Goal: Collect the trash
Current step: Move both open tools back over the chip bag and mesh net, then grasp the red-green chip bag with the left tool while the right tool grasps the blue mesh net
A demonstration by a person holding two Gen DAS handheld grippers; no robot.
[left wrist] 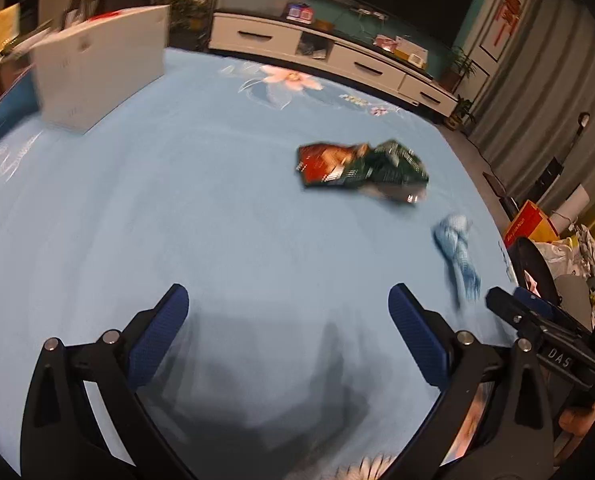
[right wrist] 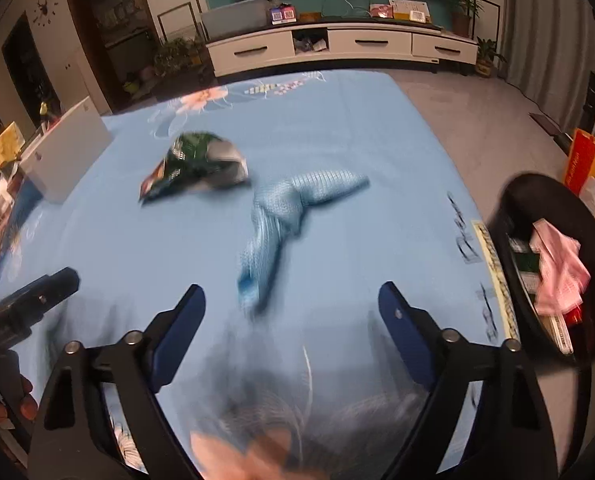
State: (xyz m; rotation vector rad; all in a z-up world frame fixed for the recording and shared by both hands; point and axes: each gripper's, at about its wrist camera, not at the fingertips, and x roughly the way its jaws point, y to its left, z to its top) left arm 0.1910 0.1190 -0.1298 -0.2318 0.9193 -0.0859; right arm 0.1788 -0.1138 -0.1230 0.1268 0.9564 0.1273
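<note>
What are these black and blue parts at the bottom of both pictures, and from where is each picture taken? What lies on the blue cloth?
They are handheld grippers, not a robot: a person holds one in each hand, and a wide-angle camera on each looks forward along its two blue-padded fingers. One picture comes from the left gripper, the other from the right gripper. Both are open and hold nothing. On the blue sheet lie a crumpled snack bag, a light blue wrapper and a white box. Beside the sheet stands a black bin that already holds some trash.
</note>
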